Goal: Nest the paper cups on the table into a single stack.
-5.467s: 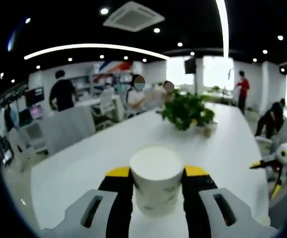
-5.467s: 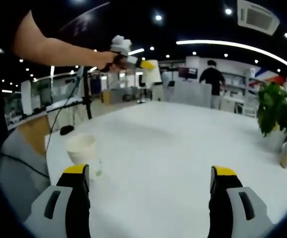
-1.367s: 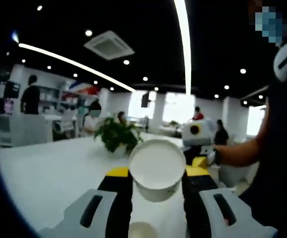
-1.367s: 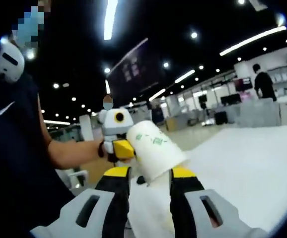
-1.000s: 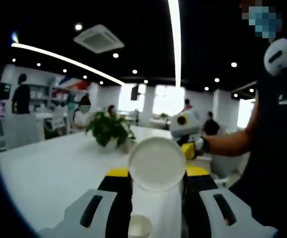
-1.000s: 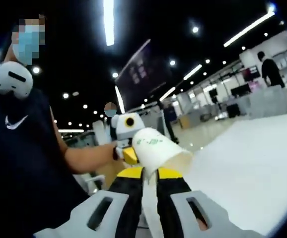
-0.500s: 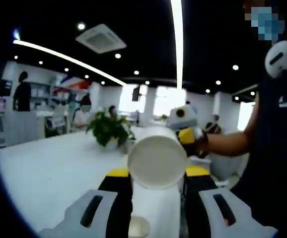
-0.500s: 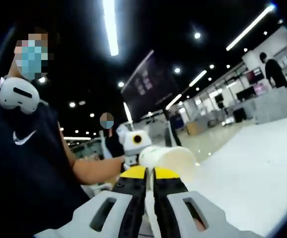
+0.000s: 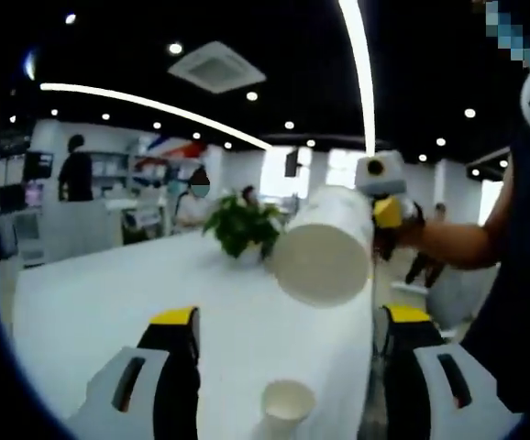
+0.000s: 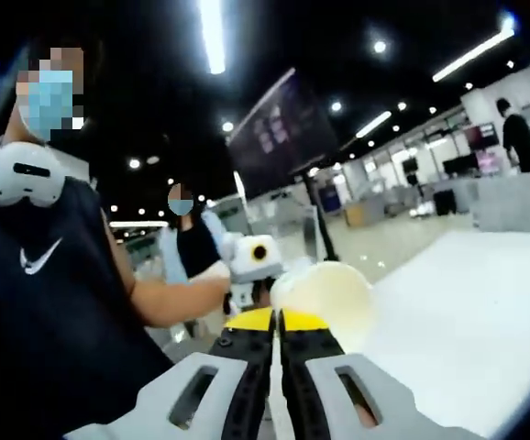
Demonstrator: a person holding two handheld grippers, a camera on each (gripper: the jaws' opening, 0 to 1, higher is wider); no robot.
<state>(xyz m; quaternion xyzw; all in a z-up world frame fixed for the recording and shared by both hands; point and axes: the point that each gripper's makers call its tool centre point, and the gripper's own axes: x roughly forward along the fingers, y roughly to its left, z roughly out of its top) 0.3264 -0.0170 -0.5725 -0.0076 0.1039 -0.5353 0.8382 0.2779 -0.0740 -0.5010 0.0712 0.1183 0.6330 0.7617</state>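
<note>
Left gripper view: the left hand-held gripper has its jaws spread wide, gripping nothing, while the paper cup hangs in the air beyond them, held by the right hand-held gripper. Right gripper view has that right hand-held gripper pinched tight on the cup's wall (rim towards the lens). A second cup stands on the white worktop below.
</note>
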